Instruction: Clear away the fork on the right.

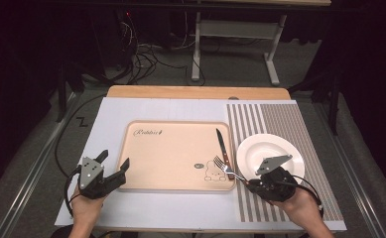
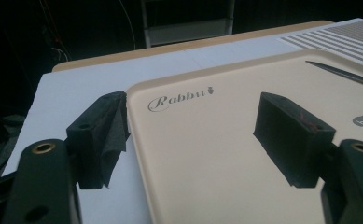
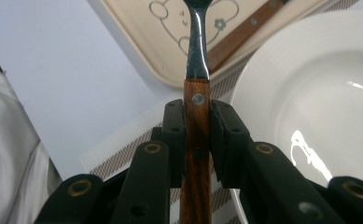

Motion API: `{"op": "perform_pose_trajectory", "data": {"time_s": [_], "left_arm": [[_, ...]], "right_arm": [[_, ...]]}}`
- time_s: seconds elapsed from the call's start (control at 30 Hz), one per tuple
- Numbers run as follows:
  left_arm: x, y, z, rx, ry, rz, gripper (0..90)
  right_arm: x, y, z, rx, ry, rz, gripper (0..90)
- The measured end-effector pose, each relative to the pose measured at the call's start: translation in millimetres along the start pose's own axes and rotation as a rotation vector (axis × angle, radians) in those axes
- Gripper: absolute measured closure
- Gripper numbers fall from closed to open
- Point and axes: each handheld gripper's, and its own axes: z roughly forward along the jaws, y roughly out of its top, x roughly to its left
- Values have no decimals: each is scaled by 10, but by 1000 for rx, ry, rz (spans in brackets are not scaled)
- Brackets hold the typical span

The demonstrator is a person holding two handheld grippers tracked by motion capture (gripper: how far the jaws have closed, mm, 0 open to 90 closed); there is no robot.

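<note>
One wooden-handled steel fork (image 3: 196,112) clamped by handle in right tongs (image 1: 248,182), tines ahead over beige plastic tray (image 1: 170,158) corner. Judged light, stiff, slippery at steel neck; wood best gripped. Left tongs (image 1: 115,167) spread wide, nothing held.
</note>
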Motion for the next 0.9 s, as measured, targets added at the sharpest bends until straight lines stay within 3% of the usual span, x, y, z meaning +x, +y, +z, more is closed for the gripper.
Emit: {"op": "perform_pose_trajectory", "data": {"time_s": [0.27,0.9], "left_arm": [[6,-2,7,13,-3,-2,261],[15,-1,14,27,-6,12,251]], "right_arm": [[-33,183,64,0,3,41,789],[-65,648,247,19,18,78,788]]}}
